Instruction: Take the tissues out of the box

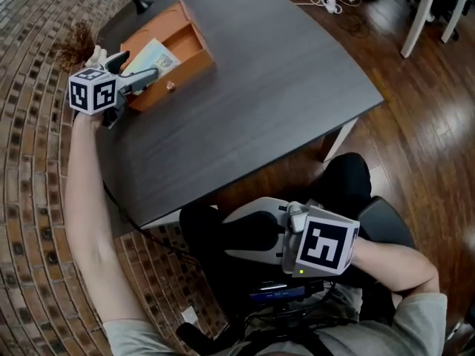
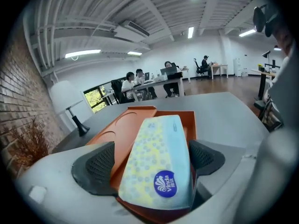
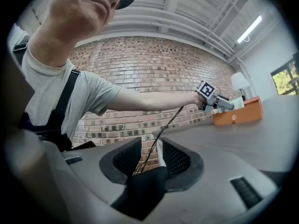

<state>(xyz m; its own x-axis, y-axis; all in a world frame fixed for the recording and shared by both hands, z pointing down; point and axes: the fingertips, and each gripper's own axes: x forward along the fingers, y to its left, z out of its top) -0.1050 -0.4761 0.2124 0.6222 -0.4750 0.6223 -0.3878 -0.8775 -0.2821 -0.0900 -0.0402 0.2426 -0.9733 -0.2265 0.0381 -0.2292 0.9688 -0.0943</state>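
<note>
Standing wide apart, the jaws of the left gripper (image 2: 150, 161) straddle the tissue pack (image 1: 154, 56), which lies in the orange box (image 1: 189, 50) near the far left corner of the table (image 1: 260, 102). The pads seem not to press it, though the wide-angle view makes that hard to judge. Off the table's near edge, over the person's lap, the right gripper (image 3: 149, 148) is only narrowly parted, with nothing between its pads.
</note>
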